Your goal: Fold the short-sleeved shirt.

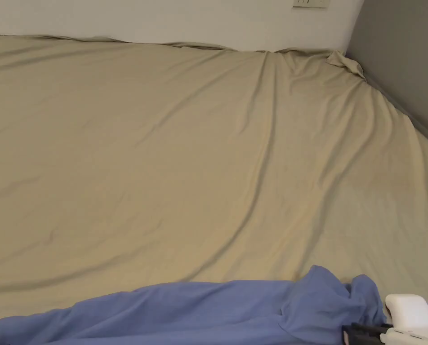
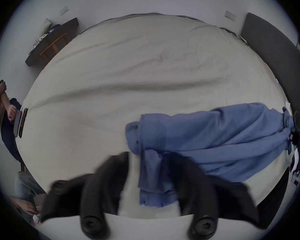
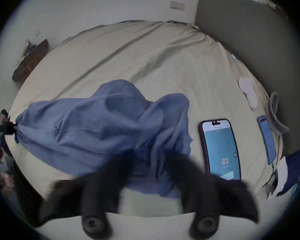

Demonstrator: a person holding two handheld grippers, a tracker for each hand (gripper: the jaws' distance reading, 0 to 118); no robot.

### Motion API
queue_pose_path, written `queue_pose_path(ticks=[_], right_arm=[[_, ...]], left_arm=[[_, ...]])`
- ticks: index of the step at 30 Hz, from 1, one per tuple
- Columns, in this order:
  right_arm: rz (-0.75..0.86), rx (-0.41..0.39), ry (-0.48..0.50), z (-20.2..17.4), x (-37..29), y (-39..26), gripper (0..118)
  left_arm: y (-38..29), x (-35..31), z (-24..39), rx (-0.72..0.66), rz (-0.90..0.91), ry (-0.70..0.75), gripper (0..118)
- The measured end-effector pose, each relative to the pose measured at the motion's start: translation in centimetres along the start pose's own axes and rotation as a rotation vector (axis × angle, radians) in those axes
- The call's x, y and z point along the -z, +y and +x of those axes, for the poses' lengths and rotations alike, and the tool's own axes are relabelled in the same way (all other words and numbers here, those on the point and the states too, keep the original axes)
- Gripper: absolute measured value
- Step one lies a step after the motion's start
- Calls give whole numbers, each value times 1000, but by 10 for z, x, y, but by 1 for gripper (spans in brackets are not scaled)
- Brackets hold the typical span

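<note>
A blue short-sleeved shirt (image 1: 208,310) lies bunched in a long band across the near edge of a bed with a beige sheet (image 1: 186,157). In the left gripper view the shirt (image 2: 215,136) runs off to the right, and one end hangs between the spread, blurred jaws of my left gripper (image 2: 149,157), with a gap on the left side. In the right gripper view the shirt (image 3: 93,122) piles up, and its near end sits between the parted jaws of my right gripper (image 3: 152,154). The right gripper (image 1: 357,334) touches the shirt's right end.
A lit phone (image 3: 220,150), a second blue device (image 3: 267,136), a white cloth item (image 3: 248,91) and a grey loop (image 3: 275,115) lie on the bed's right side by the grey headboard (image 3: 249,44). A person (image 2: 7,108) stands at the left; a dark side table (image 2: 52,41) is beyond.
</note>
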State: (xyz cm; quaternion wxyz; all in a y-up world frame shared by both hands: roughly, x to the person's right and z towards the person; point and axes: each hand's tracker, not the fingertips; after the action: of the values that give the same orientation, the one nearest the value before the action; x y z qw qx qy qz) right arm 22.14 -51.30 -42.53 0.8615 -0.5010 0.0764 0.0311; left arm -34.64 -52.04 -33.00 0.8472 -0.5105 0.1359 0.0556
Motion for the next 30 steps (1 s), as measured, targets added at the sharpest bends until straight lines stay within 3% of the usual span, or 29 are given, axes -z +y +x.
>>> queue_pose_path(ticks=[1,2,9,10,11,12,13,14,17,23,25,27,28,29,30], right_arm=[[7,7,12,-1,-8,-1,88],[36,10,17,-3,-22,-2,102],[309,-31,7,-44,-129,5,104],[361,-32,2,-51,-141,7,99],[398,-55,7,-57,-149,7,83],[428,-85,6,-63,-156,9,45],[441,-90,-4,-68,-158,11,2],[497,-69,-6,-71,-156,8,2],[468,-108,-3,-76,-152,11,2],[465,-102,37,-79,-151,12,2],[451,-106,48,-81,-146,10,2],[425,-101,81,-84,-143,10,2],[418,-99,88,-86,-139,9,2],[410,-95,100,-89,-135,7,2],[390,-89,115,-95,-133,7,2]], left_arm=[[0,-11,-3,-21,32,-18,71],[0,-27,-6,-44,68,-30,72],[7,-183,0,-43,467,-48,72],[6,-199,1,-50,543,-49,68],[3,-206,2,-49,587,-40,47],[6,-212,4,-18,601,-21,0],[7,-214,5,-14,604,20,0],[10,-217,4,11,597,12,0],[15,-219,8,29,576,0,0],[14,-200,4,18,473,-103,0],[15,-179,-12,-14,398,-257,0],[16,-139,-44,-145,272,-607,0],[16,-118,-59,-238,190,-764,11],[17,-89,-73,-311,66,-904,55],[13,-67,-84,-390,-17,-946,96]])
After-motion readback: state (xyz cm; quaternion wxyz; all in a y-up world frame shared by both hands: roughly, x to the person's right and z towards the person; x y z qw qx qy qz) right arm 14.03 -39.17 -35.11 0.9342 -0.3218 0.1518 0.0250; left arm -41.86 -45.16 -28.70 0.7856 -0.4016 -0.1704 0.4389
